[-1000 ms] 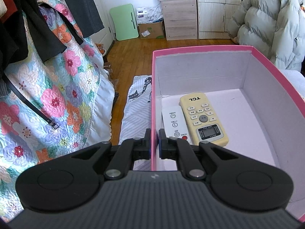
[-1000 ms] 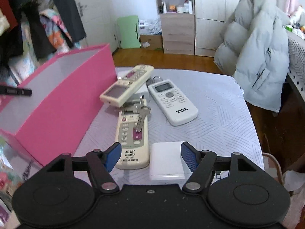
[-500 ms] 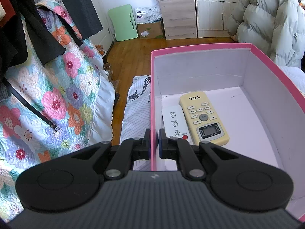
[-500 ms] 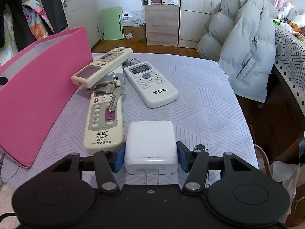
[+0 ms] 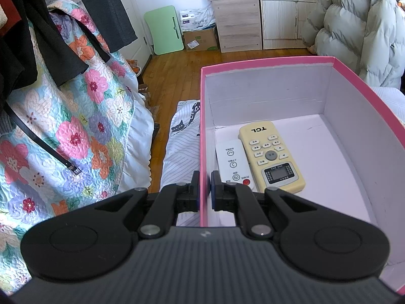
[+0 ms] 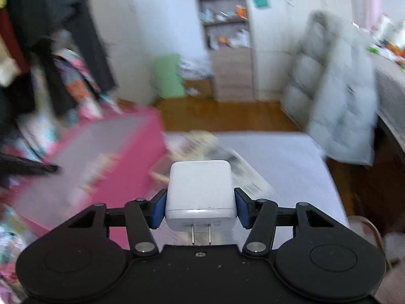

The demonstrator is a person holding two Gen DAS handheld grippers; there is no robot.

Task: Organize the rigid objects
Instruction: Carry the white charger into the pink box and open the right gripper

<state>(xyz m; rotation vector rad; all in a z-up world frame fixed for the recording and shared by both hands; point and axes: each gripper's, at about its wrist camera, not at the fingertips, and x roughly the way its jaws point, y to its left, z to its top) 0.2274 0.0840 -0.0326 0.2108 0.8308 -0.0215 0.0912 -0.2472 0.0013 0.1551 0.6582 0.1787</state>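
Floral quilt [image 5: 76,126] is hanging at far left in the left wrist view, dark clothes draped over its top. Grey puffer jacket [image 5: 359,25] is sitting at far right, in front of the wooden cabinet [image 5: 239,22].

Table [image 6: 291,162] with the pale striped cover is carrying the work; right wrist view is motion-blurred, so the items lying on it past the charger are not readable.

Pink box [image 5: 253,65], white inside, is standing open on the left part of the table. In the right wrist view it is sitting to the left of the right claw [image 6: 200,207].

Left claw [image 5: 204,190] is pinching the box's near left wall, one pad outside, one inside, closed tight on the cardboard.

Inside the box, near left corner: cream TCL remote [image 5: 270,154] is lying face up, logo end toward the far wall. Small white remote [image 5: 234,162] is lying just beside it on the left, touching or nearly so; its near end is partly hidden behind the left claw's inner finger.

Right claw is gripping the white charger [image 6: 200,190] across its sides, both blue pads pressing on it. Charger is sitting clear above the table, two metal prongs pointing back toward the camera. It is just right of the pink box, outside it.
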